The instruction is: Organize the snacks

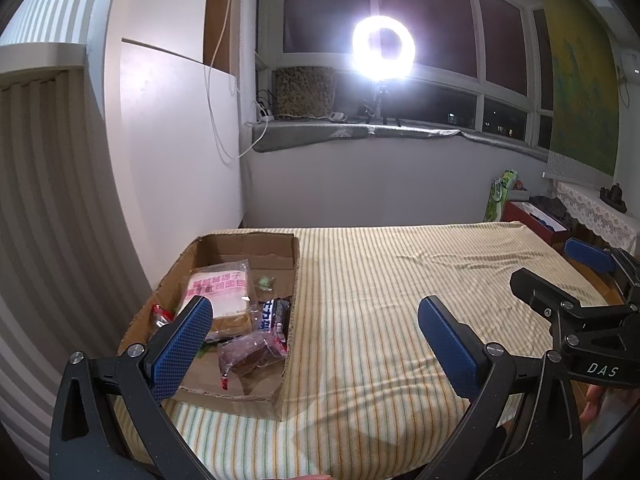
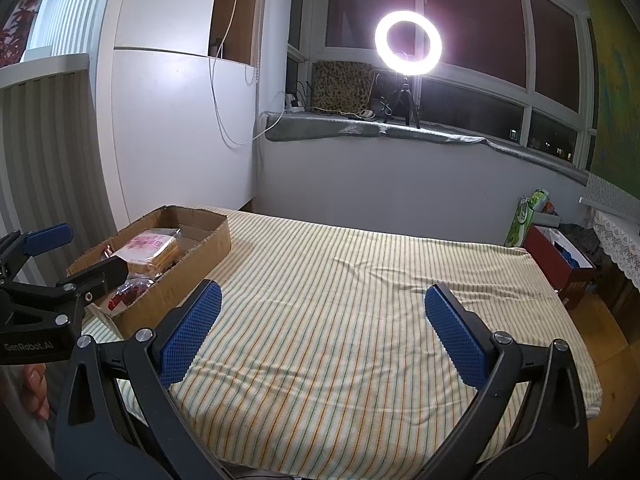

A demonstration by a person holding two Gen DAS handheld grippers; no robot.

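Note:
A shallow cardboard box (image 1: 290,280) (image 2: 208,240) sits at the left of the striped table. Inside lie a bread packet with pink print (image 1: 220,292) (image 2: 150,250), a dark red snack pack (image 1: 250,352), a blue-and-white wrapped bar (image 1: 274,316), a small green sweet (image 1: 265,282) and a red wrapper (image 1: 160,314). My left gripper (image 1: 316,320) hovers open over the box's near right corner, holding nothing. My right gripper (image 2: 322,304) hangs open and empty above the bare cloth, to the right of the box. Each gripper shows at the edge of the other's view.
The table wears a yellow-green striped cloth (image 2: 340,280). A wall and radiator cover stand close on the left. Behind is a windowsill with a lit ring light (image 2: 408,42). A red box (image 2: 560,264) and a green bag (image 2: 524,220) stand off the table's far right.

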